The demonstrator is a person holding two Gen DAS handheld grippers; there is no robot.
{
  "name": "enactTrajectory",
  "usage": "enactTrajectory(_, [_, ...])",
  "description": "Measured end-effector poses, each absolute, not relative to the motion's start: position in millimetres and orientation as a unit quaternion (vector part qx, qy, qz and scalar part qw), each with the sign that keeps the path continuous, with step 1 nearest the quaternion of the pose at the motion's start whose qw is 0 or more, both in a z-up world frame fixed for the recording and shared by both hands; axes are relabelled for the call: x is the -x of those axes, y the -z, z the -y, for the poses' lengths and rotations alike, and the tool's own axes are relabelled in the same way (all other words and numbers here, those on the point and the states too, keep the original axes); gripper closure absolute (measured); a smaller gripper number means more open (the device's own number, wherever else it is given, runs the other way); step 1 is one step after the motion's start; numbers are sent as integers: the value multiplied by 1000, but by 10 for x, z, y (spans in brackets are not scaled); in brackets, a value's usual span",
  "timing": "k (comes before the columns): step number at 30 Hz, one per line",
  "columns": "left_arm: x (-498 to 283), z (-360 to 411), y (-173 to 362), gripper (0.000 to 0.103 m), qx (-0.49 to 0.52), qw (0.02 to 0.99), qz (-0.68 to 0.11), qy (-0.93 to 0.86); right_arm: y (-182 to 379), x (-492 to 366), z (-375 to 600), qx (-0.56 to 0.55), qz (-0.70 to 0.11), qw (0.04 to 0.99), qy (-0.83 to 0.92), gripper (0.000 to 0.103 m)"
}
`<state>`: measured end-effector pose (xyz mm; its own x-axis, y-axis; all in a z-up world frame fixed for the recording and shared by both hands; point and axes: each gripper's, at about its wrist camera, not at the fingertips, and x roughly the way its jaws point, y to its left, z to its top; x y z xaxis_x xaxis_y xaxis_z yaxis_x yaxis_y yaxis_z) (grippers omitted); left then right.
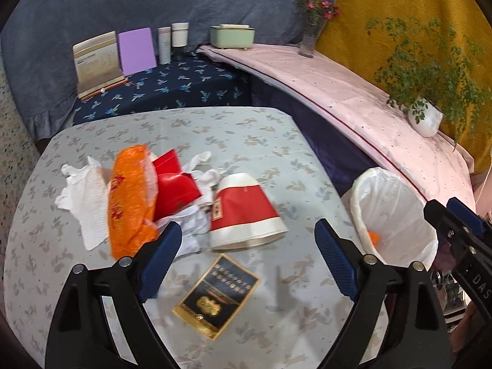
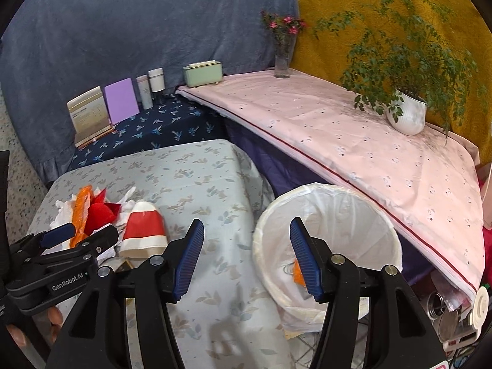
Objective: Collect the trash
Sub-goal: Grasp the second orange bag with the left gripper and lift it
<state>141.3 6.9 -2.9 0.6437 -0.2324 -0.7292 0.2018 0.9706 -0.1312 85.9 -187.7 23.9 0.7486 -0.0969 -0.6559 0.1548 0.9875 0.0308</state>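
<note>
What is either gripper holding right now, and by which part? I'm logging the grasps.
Nothing is held. The left gripper is open above the table, and the right gripper is open by the bin.

Both wrist views look steeply down, close over the tabletop [image 1: 215,129]; both share the bin [image 2: 326,215], frame right.

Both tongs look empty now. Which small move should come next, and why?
Probably lower the open left tongs onto the tipped red-and-white paper cup: it lies just ahead of them, while the bin already holds an orange scrap and the right tongs hang empty by it.
</note>
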Motion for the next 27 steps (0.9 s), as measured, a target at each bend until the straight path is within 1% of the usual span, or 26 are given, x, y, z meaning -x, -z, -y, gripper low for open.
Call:
enactTrajectory(16, [-1525,-791,167,19,34,907,-415,59,-91,-1046,1186,-18,-370,929,17,46])
enactTrajectory(22, [-1632,-1000,232,13,50,901,-428,51,24,-1126,944,-10,-383,924,0,46])
enactTrajectory(27, [-1764,-1143,309,13,71,893,-442,52,96,-1198,809,-7,-392,920,-10,46])
